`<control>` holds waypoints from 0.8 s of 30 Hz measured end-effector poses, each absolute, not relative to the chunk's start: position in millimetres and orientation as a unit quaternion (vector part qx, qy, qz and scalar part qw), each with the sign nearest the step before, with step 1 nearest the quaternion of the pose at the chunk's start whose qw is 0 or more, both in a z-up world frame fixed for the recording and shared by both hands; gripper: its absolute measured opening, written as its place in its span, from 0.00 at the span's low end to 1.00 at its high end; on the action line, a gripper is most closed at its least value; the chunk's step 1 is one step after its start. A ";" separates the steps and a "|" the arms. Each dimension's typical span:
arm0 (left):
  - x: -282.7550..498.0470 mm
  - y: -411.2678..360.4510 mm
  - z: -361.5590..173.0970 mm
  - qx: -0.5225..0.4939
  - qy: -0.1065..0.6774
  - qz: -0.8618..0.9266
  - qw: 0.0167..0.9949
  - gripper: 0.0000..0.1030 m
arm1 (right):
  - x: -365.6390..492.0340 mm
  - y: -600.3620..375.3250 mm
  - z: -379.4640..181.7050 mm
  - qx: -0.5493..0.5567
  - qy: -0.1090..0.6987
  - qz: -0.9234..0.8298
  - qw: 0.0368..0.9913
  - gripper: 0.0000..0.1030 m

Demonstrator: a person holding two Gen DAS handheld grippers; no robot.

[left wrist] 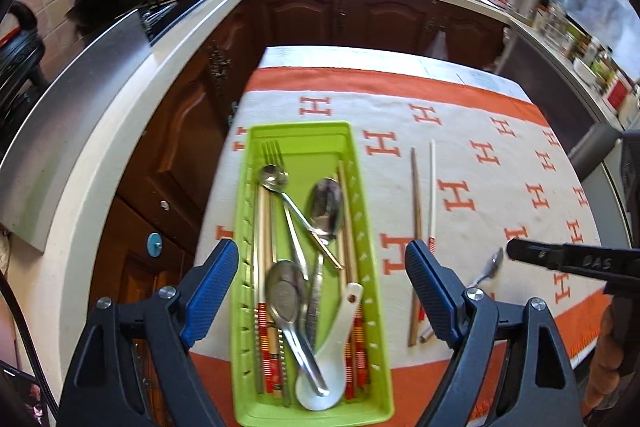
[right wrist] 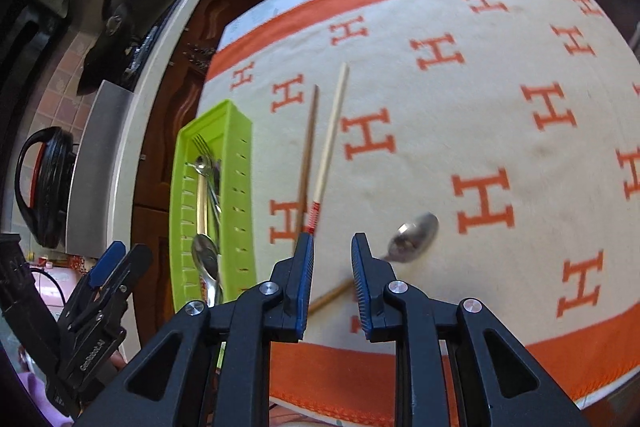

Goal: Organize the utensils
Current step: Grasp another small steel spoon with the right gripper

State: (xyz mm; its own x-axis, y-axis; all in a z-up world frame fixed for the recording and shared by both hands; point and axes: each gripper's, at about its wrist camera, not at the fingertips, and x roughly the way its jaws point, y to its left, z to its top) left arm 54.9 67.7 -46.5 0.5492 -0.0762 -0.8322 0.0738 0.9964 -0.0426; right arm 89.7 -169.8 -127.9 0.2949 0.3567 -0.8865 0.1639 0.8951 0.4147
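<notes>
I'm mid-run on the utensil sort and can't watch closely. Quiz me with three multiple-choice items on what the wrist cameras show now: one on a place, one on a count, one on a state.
1. Where does the loose metal spoon lie?
A. In the green tray
B. On the cloth, right of the chopsticks
C. On the kitchen counter

2. How many chopsticks lie on the cloth outside the green tray?
A. None
B. Two
C. Five

3. How does the left gripper stand?
A. Open, holding nothing
B. Shut on a fork
C. Shut on the white spoon

Answers:
1 B: the spoon rests on the patterned cloth, to the right of both sticks.
2 B: one brown chopstick and one pale chopstick lie side by side.
3 A: its blue fingers are spread wide above the tray, nothing between them.
</notes>
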 end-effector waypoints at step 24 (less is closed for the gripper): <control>55.8 71.4 -67.8 -0.028 0.500 -0.060 0.864 0.81 | 105.0 -151.1 -191.4 0.164 0.624 -0.096 0.758 0.32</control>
State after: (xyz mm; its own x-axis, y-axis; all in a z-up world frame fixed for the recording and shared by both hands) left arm 55.8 71.4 -67.8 0.4929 -0.1308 -0.8602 0.0751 0.9913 -0.1077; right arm 105.0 -151.1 -191.4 0.2018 0.0593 -0.9776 0.3515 0.9273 0.1288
